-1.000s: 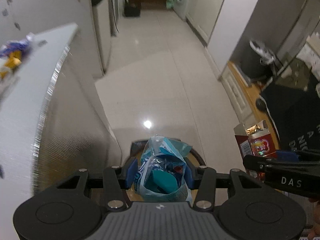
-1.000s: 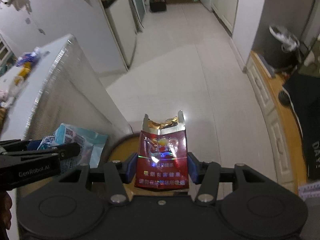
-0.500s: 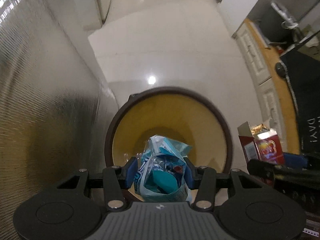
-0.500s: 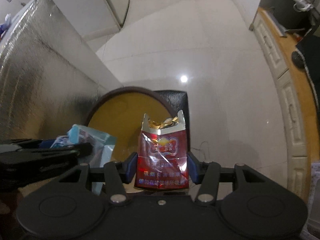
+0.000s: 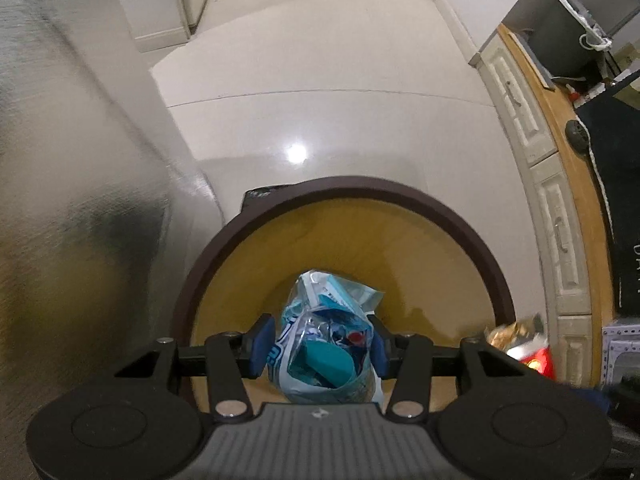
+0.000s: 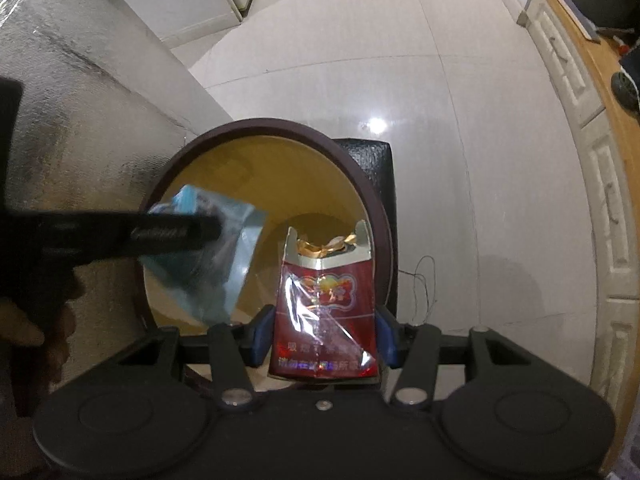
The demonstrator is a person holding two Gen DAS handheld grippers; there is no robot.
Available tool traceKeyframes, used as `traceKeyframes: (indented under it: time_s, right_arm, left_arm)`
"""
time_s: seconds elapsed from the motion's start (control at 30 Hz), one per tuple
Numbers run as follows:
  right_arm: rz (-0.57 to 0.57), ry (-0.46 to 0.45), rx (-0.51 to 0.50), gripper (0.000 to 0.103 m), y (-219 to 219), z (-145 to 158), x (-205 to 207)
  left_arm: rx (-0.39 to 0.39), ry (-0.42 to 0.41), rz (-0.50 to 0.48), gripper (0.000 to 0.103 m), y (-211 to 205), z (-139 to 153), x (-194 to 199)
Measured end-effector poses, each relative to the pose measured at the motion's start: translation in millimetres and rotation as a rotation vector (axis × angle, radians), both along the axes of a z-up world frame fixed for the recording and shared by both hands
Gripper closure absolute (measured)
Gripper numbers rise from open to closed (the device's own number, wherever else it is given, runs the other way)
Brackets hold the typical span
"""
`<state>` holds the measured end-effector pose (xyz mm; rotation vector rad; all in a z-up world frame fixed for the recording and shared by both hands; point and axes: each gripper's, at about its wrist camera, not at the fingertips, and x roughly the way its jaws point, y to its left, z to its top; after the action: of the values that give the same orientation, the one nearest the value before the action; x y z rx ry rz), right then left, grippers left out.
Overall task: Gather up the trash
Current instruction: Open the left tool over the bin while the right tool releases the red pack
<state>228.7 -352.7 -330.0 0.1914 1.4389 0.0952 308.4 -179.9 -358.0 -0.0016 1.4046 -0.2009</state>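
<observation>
Left gripper: jaws clamped on blue wrapper, held above bin mouth for dropping.
Right gripper: jaws pinching red cigarette pack over the bin's near edge, awaiting release.

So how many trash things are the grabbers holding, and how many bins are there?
Blue plastic wrapper in the left gripper: 1
Red cigarette pack in the right gripper: 1
Round bin with a yellow inside: 1
Total: 3
</observation>
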Motion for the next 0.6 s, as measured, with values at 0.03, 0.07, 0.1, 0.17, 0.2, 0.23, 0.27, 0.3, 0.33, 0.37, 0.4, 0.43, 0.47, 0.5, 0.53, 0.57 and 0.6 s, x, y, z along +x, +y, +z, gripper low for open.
traceKeyframes:
  time_s: [0.03, 0.07, 0.1, 0.17, 0.2, 0.23, 0.27, 0.3, 0.33, 0.37, 0.4, 0.43, 0.47, 0.5, 0.53, 0.57, 0.6]
  right_arm:
    - [-0.005, 0.004, 0.005, 0.050, 0, -2, 0]
    - [-0.008, 0.007, 0.006, 0.050, -2, -5, 0]
    - [-0.011, 0.008, 0.005, 0.050, -2, -6, 1]
    - [-0.018, 0.008, 0.006, 0.050, -3, -8, 1]
    - [-0.024, 0.008, 0.008, 0.050, -5, -8, 0]
    - [-0.029, 0.009, 0.009, 0.050, -8, -8, 1]
    - [-0.033, 0.010, 0.008, 0.050, -9, -8, 1]
    - [-0.036, 0.011, 0.008, 0.050, -9, -9, 2]
    - [-0.037, 0.011, 0.009, 0.050, -9, -10, 2]
    - [-0.037, 0.012, 0.011, 0.050, -9, -11, 3]
    - [-0.038, 0.013, 0.013, 0.050, -10, -11, 1]
    - [-0.040, 0.016, 0.014, 0.050, -10, -12, 1]
    - [-0.043, 0.020, 0.017, 0.050, -10, -12, 0]
    - [-0.044, 0.023, 0.023, 0.050, -9, -14, -1]
    - [-0.042, 0.026, 0.027, 0.050, -8, -15, -1]
    - [-0.039, 0.028, 0.031, 0.050, -6, -15, 0]
    - [-0.035, 0.030, 0.035, 0.050, -4, -15, 0]
  left_arm:
    - [-0.010, -0.002, -0.002, 0.054, -1, -3, 1]
    - [-0.019, -0.002, -0.006, 0.053, -4, -8, 4]
    - [-0.023, -0.001, -0.007, 0.053, -7, -11, 4]
    - [-0.037, 0.006, -0.005, 0.051, -12, -18, 9]
    - [-0.049, 0.012, -0.002, 0.051, -14, -21, 10]
    - [-0.062, 0.019, 0.001, 0.049, -15, -24, 10]
    - [-0.066, 0.028, 0.000, 0.046, -17, -27, 12]
    - [-0.063, 0.034, -0.005, 0.041, -18, -29, 11]
    - [-0.053, 0.038, -0.013, 0.039, -20, -31, 11]
    - [-0.041, 0.040, -0.023, 0.038, -21, -32, 11]
    - [-0.033, 0.042, -0.033, 0.037, -21, -33, 10]
    - [-0.030, 0.046, -0.036, 0.037, -21, -34, 10]
    - [-0.026, 0.051, -0.036, 0.036, -19, -35, 9]
    - [-0.022, 0.054, -0.034, 0.035, -17, -36, 8]
    - [-0.019, 0.055, -0.034, 0.035, -15, -36, 8]
    - [-0.016, 0.055, -0.033, 0.035, -13, -35, 6]
    - [-0.013, 0.055, -0.033, 0.035, -10, -34, 5]
